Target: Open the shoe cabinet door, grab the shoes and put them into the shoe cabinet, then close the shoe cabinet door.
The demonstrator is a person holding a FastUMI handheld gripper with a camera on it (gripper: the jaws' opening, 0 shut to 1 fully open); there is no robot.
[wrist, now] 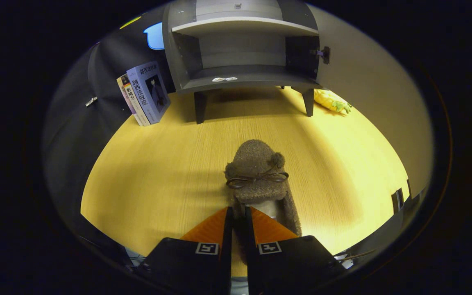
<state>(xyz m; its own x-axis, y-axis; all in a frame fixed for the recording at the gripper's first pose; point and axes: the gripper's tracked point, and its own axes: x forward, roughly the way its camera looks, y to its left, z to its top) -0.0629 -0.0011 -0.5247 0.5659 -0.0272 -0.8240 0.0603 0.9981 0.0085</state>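
— Shoe (256, 176): where is it?
— On the yellow table (146, 180), brown and fuzzy, with a thin bow across the top. Its toe points toward the cabinet (242, 45).
— And the gripper (238, 215)?
— Nearly closed. The orange-faced fingers (211, 229) pinch the left wall of the shoe's collar, at its near end, in the narrow gap between them.
— Cabinet?
— Well beyond the shoe, on short legs. Its door (367, 90) is swung open to the right; the shelves inside look bare apart from a small pale scrap on the lower one.
— Anything else?
— Books (146, 94) lean left of the cabinet. A yellow-and-green toy (332, 101) lies by its right leg, against the door.
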